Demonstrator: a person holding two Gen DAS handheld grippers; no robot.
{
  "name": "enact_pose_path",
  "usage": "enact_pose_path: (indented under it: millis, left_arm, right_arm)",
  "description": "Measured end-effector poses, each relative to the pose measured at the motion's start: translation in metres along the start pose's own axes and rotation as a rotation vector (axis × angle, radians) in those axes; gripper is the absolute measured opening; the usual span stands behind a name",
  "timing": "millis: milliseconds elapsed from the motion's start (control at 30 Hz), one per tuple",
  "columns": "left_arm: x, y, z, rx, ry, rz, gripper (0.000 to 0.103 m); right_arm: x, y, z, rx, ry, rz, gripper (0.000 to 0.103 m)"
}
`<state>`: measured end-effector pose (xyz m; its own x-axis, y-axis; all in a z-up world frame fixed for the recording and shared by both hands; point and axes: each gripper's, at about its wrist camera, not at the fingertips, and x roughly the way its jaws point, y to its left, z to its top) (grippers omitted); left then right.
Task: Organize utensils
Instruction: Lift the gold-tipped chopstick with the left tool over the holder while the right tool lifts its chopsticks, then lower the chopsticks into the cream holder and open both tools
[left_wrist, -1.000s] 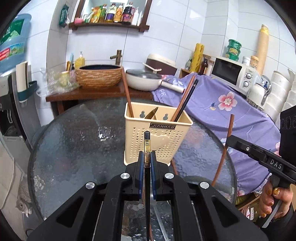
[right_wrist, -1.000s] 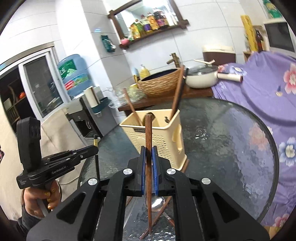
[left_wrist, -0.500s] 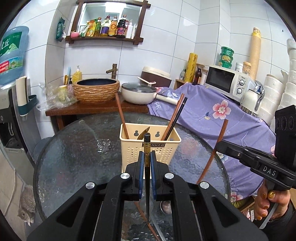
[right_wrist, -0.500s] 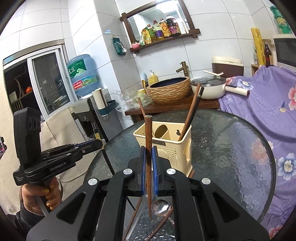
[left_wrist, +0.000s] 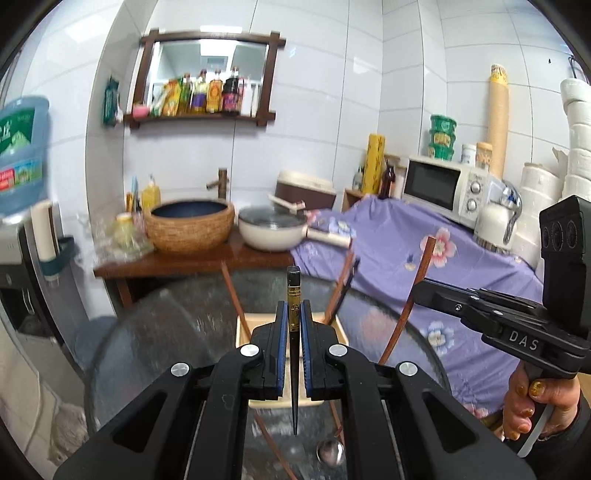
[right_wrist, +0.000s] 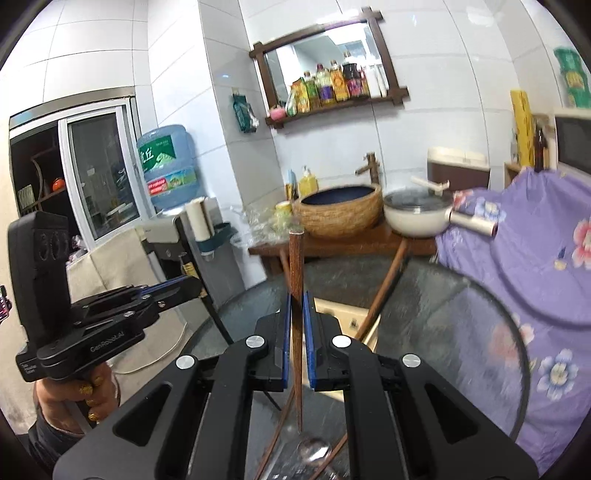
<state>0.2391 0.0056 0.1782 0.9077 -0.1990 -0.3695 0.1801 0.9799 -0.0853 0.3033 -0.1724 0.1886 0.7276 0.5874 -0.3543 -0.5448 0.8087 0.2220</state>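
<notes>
Two chopsticks held, one per gripper. Your left gripper (left_wrist: 294, 317) pinches black chopstick (left_wrist: 294, 295) upright between blue pads, tip hanging below fingers. Your right gripper (right_wrist: 296, 314) clamps brown wooden chopstick (right_wrist: 296, 266) likewise. Cream utensil basket (left_wrist: 246, 328) sits just beyond fingers, on glass table (left_wrist: 155, 332); metal spoon (left_wrist: 330, 451) lies beneath them.

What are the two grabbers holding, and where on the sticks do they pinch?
The left gripper pinches a black chopstick near its thick gold-banded top end. The right gripper pinches a brown wooden chopstick partway down from its thick top end. Both point down.
</notes>
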Motion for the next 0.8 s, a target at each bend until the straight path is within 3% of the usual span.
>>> enact_pose_path:
  millis: [267,433,567,800]
  left_arm:
    - [0.006,0.008,0.064,-0.036,-0.074,0.053,0.007]
    - [0.018,0.016,0.087,-0.061,-0.118,0.105,0.007]
    - [0.039,0.020,0.088,-0.069,-0.137,0.145,0.007]
    - [0.079,0.034,0.053,-0.115,-0.071,0.150,0.007]
  right_arm:
    - [0.003,0.012,0.060,-0.041,-0.070,-0.046,0.007]
    - [0.014,0.018,0.082,-0.087,-0.114,-0.113,0.007]
    - [0.032,0.013,0.082,-0.092,-0.120,-0.149,0.007]
    - [0.068,-0.007,0.051,-0.036,-0.070,-0.159,0.007]
